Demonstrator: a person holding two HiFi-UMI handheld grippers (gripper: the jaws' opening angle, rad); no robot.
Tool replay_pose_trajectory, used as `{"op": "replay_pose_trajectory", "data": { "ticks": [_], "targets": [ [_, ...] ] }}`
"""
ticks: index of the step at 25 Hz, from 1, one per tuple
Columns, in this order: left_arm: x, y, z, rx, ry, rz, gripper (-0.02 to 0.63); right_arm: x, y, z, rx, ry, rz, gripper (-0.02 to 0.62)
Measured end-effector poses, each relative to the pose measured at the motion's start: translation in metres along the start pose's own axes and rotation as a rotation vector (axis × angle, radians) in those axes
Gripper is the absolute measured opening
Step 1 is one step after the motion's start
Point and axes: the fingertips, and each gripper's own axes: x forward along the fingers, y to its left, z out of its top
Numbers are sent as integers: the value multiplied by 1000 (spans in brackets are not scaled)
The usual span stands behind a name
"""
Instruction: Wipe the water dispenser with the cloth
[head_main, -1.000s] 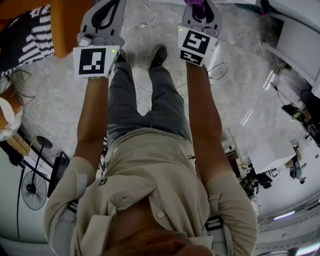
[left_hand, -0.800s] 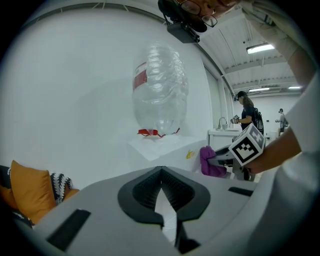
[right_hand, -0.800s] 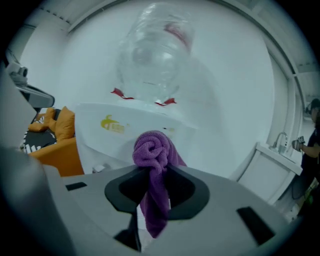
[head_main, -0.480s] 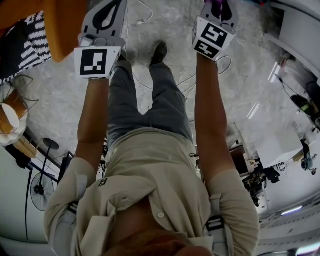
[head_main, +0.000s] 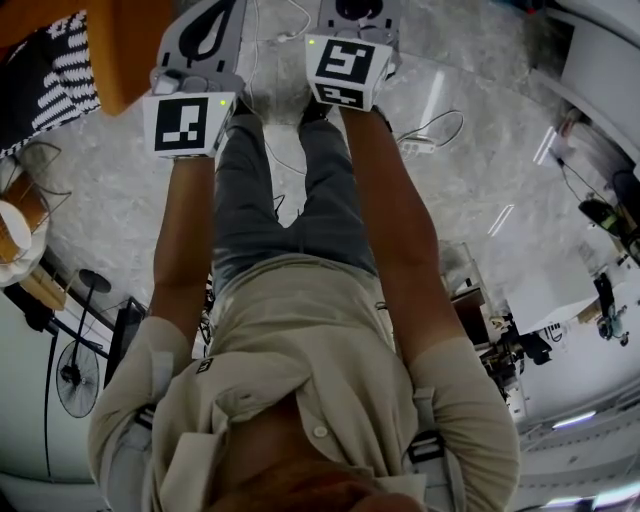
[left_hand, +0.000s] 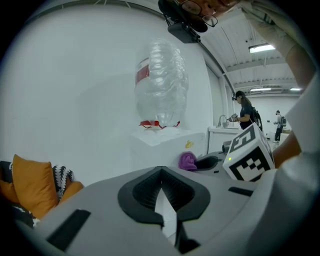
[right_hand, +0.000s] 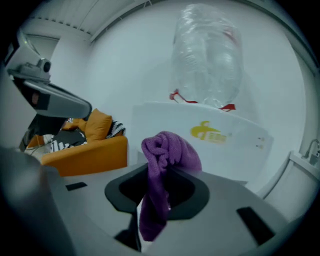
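Two grippers: left gripper (left_hand: 160, 172) clenched on nothing, tips together; right gripper (right_hand: 162, 175) clamped on the cloth.
Cloth (right_hand: 166, 150): purple, bunched above the jaws with a tail hanging below; held in front of the dispenser's upper front edge, seemingly not yet touching it.
Water dispenser (right_hand: 220, 137): white cabinet against a white wall, yellow logo on the front near the top edge, clear bottle (right_hand: 207, 55) inverted on the top.
Step in hand: judged to be bringing the cloth up to the cabinet; wiping not begun.
Doing it well: lead with the bunched wad, not the jaw tips; press it flat to the front panel and sweep from one side edge to the other, working down from the top edge.
Care: stay below the bottle's neck to avoid nudging it; keep the hanging tail from snagging.
Left gripper's part: hold clear at the left side, or steady the cabinet against rocking.
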Motion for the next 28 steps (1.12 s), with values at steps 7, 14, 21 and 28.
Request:
{"op": "replay_pose_trajectory", "data": {
  "ticks": [7, 14, 21, 28],
  "targets": [
    [-9, 23, -16, -36, -60, 41, 15, 23, 59, -18, -38, 20, 107, 103],
    [5, 30, -38, -38, -73, 45, 15, 28, 39, -61, -56, 39, 105, 100],
    [27, 15, -67, -15, 2, -2, 17, 23, -26, -112, -9, 86, -48, 101],
    [38, 10, -78, -24, -3, -20, 17, 32, -82, -141, 116, 131, -172, 103]
  ]
}}
